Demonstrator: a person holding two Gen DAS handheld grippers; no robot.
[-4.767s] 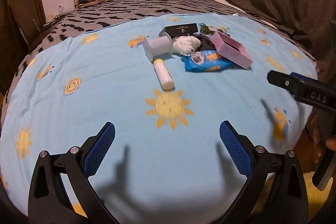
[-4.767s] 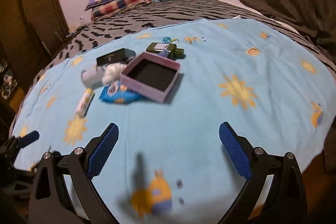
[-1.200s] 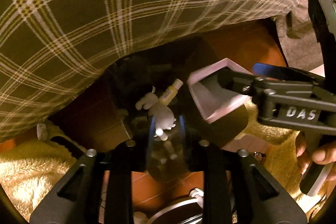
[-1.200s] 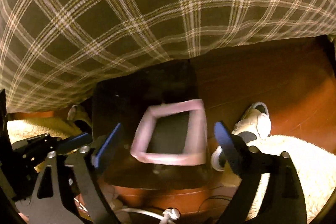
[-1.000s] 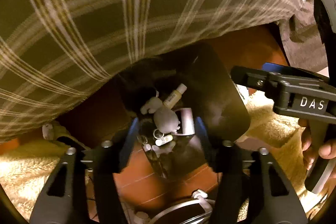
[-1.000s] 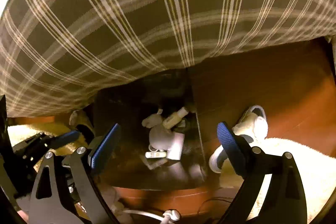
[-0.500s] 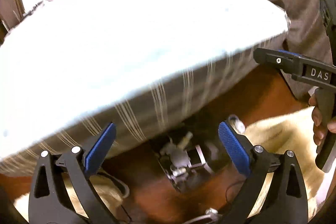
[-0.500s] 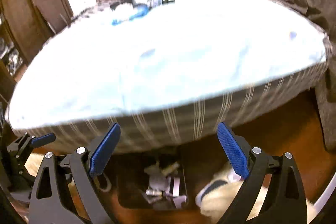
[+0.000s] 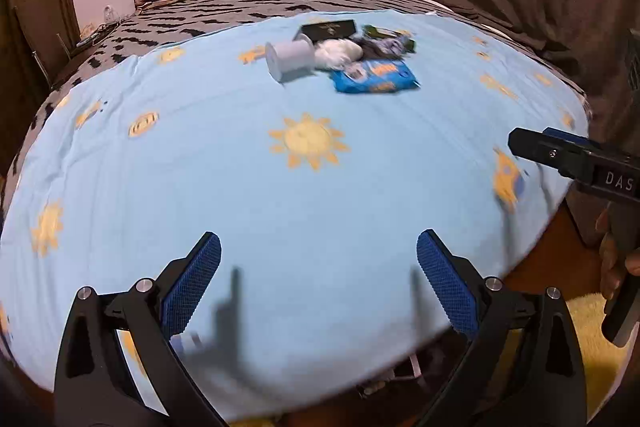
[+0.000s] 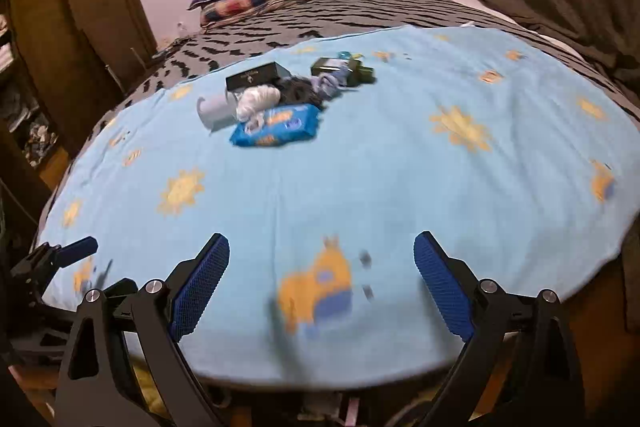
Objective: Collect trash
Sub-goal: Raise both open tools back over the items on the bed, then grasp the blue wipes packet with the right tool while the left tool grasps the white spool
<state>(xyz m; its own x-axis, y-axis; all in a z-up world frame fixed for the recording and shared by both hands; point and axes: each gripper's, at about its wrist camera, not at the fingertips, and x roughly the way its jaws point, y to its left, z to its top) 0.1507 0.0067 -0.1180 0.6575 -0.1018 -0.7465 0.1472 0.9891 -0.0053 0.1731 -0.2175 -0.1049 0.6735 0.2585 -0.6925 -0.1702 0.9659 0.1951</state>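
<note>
A blue wipes packet [image 9: 374,77], pale spool [image 9: 291,59], white wad [image 9: 338,53] and black box [image 9: 328,29] lie clustered on the sun-print sheet [image 9: 240,195].

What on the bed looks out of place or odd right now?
A huddle of litter on the blue sun-print sheet: a blue wipes pack, a tipped-over spool, white wadding, a black box. Both grippers open, empty.

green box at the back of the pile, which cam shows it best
The right wrist view: the green box shows its top and side behind the socks. In the left wrist view only a blurred green corner shows past the dark clothing.
</note>
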